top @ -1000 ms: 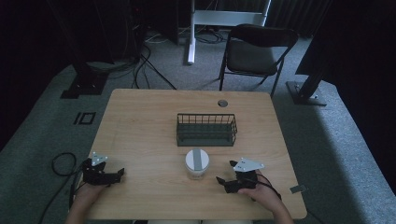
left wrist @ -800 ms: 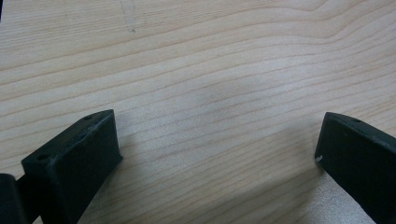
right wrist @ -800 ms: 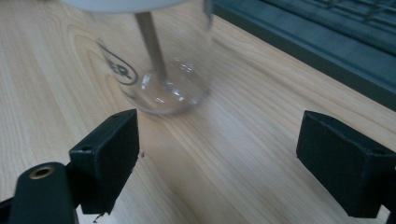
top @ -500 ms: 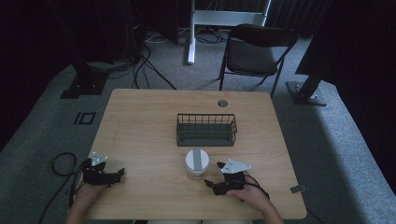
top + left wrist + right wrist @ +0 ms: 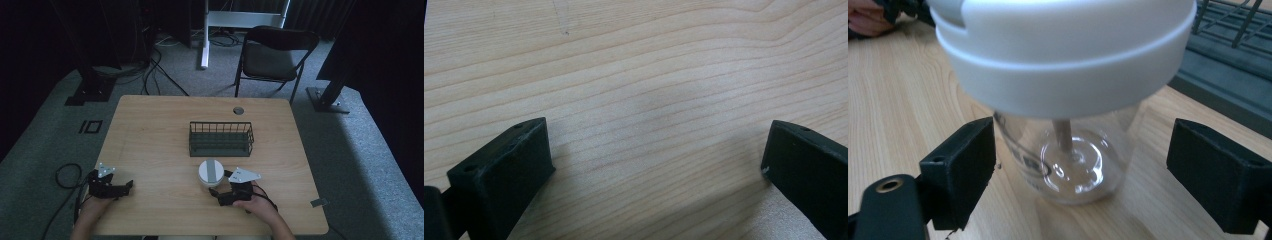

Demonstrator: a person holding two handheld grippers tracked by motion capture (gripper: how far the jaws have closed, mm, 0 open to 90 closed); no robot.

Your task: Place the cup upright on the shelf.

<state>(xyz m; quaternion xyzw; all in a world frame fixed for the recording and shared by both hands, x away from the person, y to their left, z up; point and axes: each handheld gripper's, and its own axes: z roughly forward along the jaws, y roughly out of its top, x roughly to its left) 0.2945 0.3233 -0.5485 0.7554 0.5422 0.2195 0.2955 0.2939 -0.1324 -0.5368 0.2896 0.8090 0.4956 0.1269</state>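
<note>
1. The right gripper (image 5: 220, 191) has closed in from the right side of the table (image 5: 150, 130) over the past second and now sits at the near side of the clear jar (image 5: 210, 172), which stands upright just in front of the wire basket (image 5: 221, 138).

2. In the right gripper view the jaws stand wide apart, one to either side of the jar's clear body (image 5: 1068, 150), below its white lid (image 5: 1063, 55). The left one looks close to the glass, the right one well clear; neither is pressing on it yet.

3. The jar itself has not shifted against the basket across the three high views: same spot, lid on, grey band across the top.

4. The left gripper (image 5: 125, 186) has stayed put, well to the left of the jar near the table's front edge. Its own view shows both jaws spread over bare wood, holding nothing.

5. What the change signals: the approach looks finished and the grasp appears to be the step in hand. The jar is bracketed but not held, so any lift toward the basket just behind it is still ahead.

6. A thin brownish stem (image 5: 1064, 135) shows through the glass near the jar's base; what it is cannot be told.

7. Likely next need: shutting squarely on the smooth, narrow body beneath the overhanging lid, where a skewed squeeze could tip or slide the jar.
</note>
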